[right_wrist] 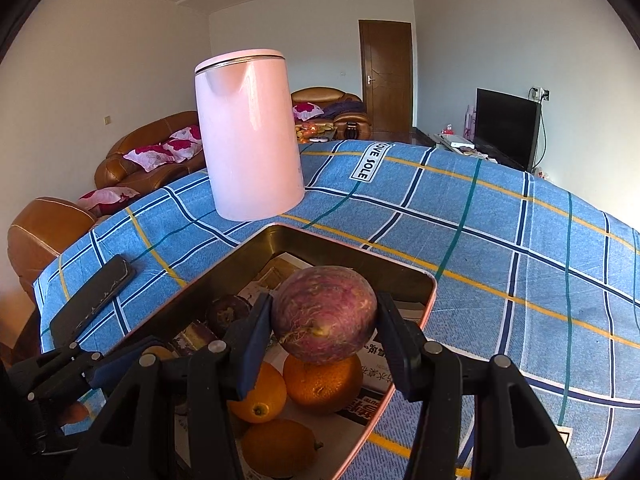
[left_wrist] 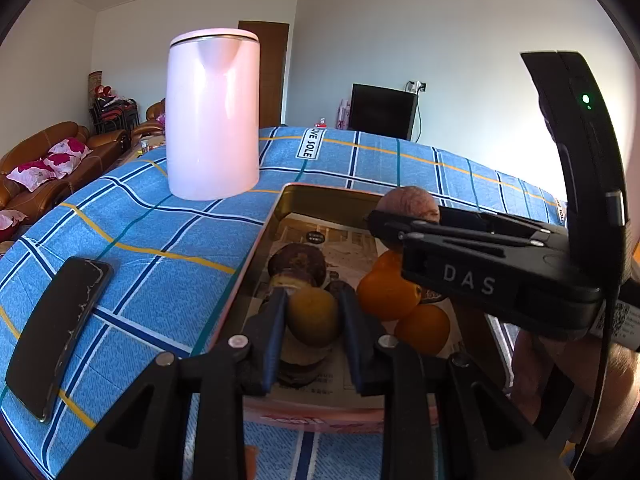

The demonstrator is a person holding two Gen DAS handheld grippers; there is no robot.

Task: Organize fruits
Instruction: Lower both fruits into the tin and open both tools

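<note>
A gold tin tray (left_wrist: 256,264) lined with newspaper holds several fruits. My left gripper (left_wrist: 314,322) is shut on a yellow-brown fruit (left_wrist: 310,310), low over the tray's near left part. Dark round fruits (left_wrist: 298,266) lie just under and beyond it. Three oranges (right_wrist: 324,380) sit at the tray's near right. My right gripper (right_wrist: 324,322) is shut on a purple-red fruit (right_wrist: 324,306) and holds it above the oranges. In the left wrist view the right gripper (left_wrist: 400,220) reaches in from the right with that purple-red fruit (left_wrist: 410,202).
A tall pink kettle (left_wrist: 212,120) stands on the blue plaid cloth (left_wrist: 160,232) just behind the tray. A black phone (left_wrist: 56,332) lies on the cloth to the tray's left. Brown sofas and a dark screen stand beyond the table.
</note>
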